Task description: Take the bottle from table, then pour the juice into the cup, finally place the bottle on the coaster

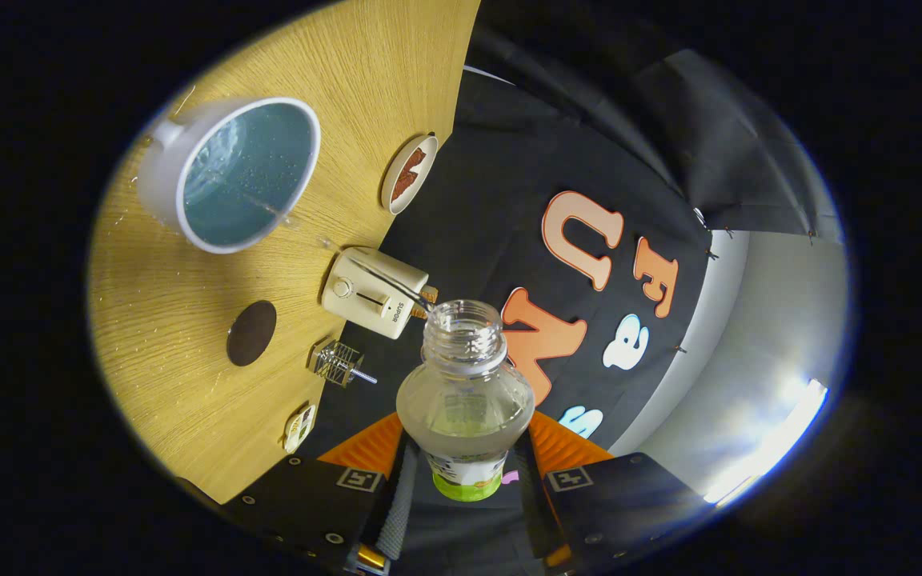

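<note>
Pale wood-grain table is seen at left, with a toaster and dark round coaster. At lower centre, the clear ribbed bottle is clamped between the gripper fingers; liquid is streamed toward the white cup, upper left.

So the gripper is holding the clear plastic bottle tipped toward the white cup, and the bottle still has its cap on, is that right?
Not quite. The gripper view shows the clear plastic bottle with its cap off: the threaded mouth is open and a thin stream runs from it into the white cup. The rest holds: the gripper is shut on the tipped bottle.
</note>
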Tool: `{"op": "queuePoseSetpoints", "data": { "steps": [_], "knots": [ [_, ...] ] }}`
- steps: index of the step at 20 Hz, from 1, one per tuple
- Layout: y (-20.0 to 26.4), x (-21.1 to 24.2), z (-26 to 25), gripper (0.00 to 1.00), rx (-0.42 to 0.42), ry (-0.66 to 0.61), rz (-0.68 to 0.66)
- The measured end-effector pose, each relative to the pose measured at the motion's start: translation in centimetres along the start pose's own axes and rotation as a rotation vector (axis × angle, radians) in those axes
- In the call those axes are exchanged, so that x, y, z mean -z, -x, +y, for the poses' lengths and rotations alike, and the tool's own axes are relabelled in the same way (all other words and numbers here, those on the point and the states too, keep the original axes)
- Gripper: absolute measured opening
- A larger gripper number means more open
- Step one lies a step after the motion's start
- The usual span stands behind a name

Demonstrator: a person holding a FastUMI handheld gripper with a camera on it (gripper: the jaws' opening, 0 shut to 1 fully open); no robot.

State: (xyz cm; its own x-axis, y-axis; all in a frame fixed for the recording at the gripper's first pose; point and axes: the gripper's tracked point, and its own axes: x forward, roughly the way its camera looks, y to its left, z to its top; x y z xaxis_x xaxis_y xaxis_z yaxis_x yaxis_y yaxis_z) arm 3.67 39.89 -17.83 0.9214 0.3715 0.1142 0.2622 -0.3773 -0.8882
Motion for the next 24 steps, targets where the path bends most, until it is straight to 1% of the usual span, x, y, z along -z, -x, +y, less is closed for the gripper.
{"op": "queuePoseSetpoints", "data": {
  "steps": [6, 16, 24],
  "knots": [
    [-0.1, 0.1, -0.5, 0.6, 0.003, 0.02, -0.004],
    [0.0, -1.0, -0.9, 0.6, 0.004, 0.072, -0.028],
    [0.1, -0.6, -0.8, 0.6, 0.0, 0.108, -0.031]
  ]
}}
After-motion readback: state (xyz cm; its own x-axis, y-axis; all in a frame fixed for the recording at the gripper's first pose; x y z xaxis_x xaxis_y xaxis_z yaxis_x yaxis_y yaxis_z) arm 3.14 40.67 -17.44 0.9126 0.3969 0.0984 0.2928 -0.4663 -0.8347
